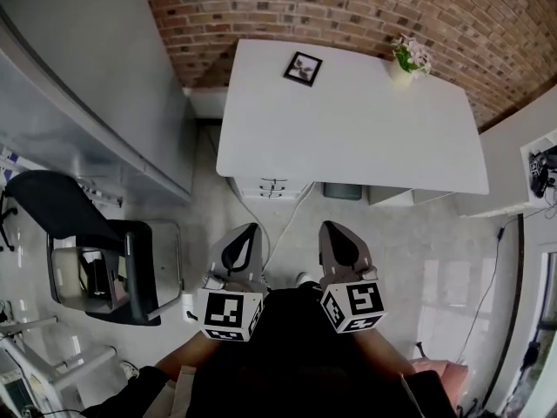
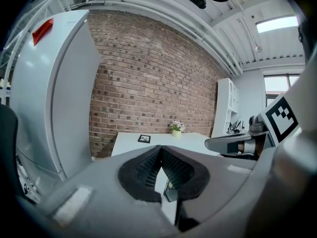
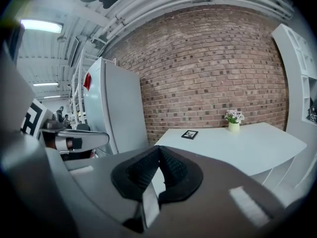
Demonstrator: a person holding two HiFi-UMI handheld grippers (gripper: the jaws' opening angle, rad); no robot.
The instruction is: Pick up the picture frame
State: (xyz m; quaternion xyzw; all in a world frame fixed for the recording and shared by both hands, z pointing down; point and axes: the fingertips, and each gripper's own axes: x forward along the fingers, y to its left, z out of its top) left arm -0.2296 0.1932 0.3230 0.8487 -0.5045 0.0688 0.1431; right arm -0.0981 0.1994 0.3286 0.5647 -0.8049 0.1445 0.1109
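white table (image 1: 365, 138), flowerpot (image 1: 407, 62) (far corner), chair (image 1: 83, 242)

The picture frame (image 1: 302, 68) lies on the table (image 1: 348, 146) at its far left corner, and the flower pot (image 1: 407, 59) stands at its far right, both just before the brick wall (image 1: 348, 7). My left gripper (image 1: 246, 233) and right gripper (image 1: 334, 232) are side by side on the table's near side, well apart from the frame, with the chair (image 1: 61, 209) to their left.
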